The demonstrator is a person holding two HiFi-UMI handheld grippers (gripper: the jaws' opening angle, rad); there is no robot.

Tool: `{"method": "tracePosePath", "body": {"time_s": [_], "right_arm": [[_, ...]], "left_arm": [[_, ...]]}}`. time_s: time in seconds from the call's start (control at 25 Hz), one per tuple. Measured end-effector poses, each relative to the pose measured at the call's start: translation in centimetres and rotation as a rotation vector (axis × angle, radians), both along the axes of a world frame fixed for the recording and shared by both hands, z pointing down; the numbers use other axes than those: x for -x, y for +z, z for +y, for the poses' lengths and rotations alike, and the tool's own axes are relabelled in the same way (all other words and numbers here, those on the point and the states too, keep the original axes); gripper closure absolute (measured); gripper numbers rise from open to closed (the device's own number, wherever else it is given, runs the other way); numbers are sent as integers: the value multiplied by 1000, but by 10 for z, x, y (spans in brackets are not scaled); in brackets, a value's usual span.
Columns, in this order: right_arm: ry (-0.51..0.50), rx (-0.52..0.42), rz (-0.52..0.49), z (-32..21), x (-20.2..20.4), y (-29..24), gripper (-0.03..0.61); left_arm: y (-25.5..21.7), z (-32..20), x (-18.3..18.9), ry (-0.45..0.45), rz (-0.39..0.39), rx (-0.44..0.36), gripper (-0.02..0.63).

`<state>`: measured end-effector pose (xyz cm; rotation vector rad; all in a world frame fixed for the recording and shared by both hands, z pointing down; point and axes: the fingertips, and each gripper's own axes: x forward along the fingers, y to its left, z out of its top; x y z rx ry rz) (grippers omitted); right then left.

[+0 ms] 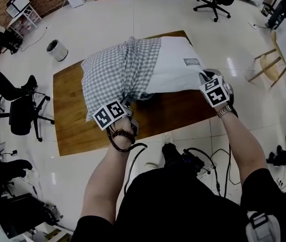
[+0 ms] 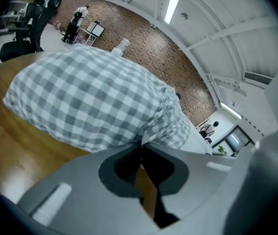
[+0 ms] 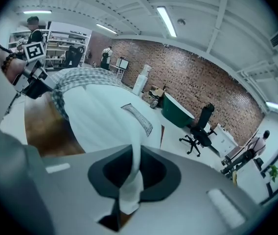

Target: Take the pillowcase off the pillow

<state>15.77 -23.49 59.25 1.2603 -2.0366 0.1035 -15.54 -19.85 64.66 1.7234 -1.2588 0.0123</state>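
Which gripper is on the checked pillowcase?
The left gripper: its jaws pinch the checked pillowcase. The right gripper pinches the white pillow instead.

Brown wooden tabletop (image 1: 77, 130): flat, standing on a glossy white tiled floor (image 1: 108, 19). White cylindrical bin (image 1: 57, 50): upright on the floor, off the tabletop's far left corner. Black office chairs: one at the far side (image 1: 214, 0), one at the left (image 1: 24, 115). Light wooden chair frame (image 1: 268, 67): on the right, apart from the tabletop. Red brick wall (image 3: 197, 77) behind, with a dark green tub (image 3: 177, 112) near it (contents not discernible). Ceiling strip light (image 3: 167, 21): lit.
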Motion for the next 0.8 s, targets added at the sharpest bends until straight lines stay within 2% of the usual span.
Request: {"method": "tracePosePath", "body": {"time_s": [0.24,0.36,0.56,0.64,0.72,0.8], "right_arm": [[31,4,-8,14,-28,1,555],[48,-18,-45,17,-34,5,555],[38,42,-45,30,-25,26,551],[23,63,-61,36,-20,38,494],[-4,71,-76,40,-14,43,391],[-23,67,-98,46,-10,37,354]], "left_arm": [[2,16,21,-54,11,-6,607],[5,27,29,-66,5,-13,607],[15,40,24,-25,0,5,606],[21,49,13,34,-20,22,604],[21,59,0,104,-53,29,592],[11,67,-11,164,-72,13,570]]}}
